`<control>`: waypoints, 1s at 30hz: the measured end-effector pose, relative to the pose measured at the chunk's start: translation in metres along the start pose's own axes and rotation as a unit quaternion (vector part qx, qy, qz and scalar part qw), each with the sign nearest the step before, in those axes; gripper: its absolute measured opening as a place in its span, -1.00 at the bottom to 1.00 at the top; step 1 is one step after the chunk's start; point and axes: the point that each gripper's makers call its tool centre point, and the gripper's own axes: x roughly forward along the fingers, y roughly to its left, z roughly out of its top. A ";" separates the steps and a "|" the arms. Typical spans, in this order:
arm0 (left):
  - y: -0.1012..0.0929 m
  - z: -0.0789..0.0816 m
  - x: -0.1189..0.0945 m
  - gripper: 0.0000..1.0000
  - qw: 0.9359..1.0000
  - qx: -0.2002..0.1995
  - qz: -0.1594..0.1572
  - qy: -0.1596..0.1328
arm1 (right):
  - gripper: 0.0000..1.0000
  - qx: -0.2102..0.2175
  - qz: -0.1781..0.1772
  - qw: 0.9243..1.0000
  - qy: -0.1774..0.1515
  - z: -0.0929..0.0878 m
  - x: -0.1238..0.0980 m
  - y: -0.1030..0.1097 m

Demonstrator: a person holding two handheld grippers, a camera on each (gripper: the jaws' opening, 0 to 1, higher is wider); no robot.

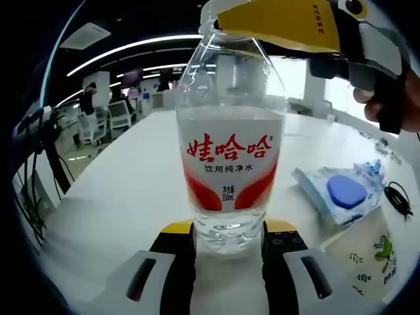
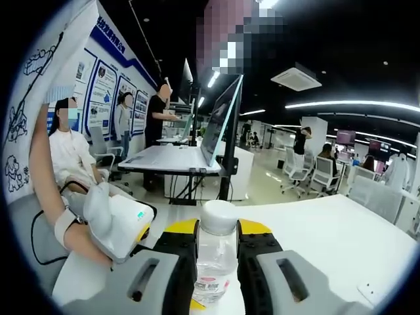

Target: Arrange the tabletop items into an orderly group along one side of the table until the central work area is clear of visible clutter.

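The Wahaha water bottle [image 1: 231,141] is clamped at its base by the left gripper [image 1: 230,252] and at its neck, under the white cap [image 2: 218,216], by the right gripper [image 2: 217,252]. If pulled unevenly, the thin plastic could be crushed or twisted. Beside the bottle lie a wet-wipes pack [image 1: 341,192] and a paper cup [image 1: 364,256], easily knocked on the white table [image 1: 125,197].

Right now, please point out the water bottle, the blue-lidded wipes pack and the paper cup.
water bottle [image 1: 230,157], left gripper view, on its red-lettered label.
wipes pack [image 1: 346,191], left gripper view, on its blue lid.
paper cup [image 1: 364,252], left gripper view, on its side wall.
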 end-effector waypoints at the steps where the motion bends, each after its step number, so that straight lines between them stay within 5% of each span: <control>1: 0.000 0.000 0.000 -0.30 1.000 0.000 0.000 0.000 | -0.63 0.003 -0.002 1.000 0.001 -0.001 0.000 -0.002; 20: 0.000 0.008 -0.010 -0.02 1.000 -0.008 -0.011 -0.015 | 0.14 0.038 -0.007 0.999 0.007 -0.001 -0.003 0.000; 30: -0.005 0.010 -0.033 0.26 0.999 0.005 -0.042 -0.016 | 0.61 0.109 -0.034 0.993 -0.003 -0.005 -0.018 0.001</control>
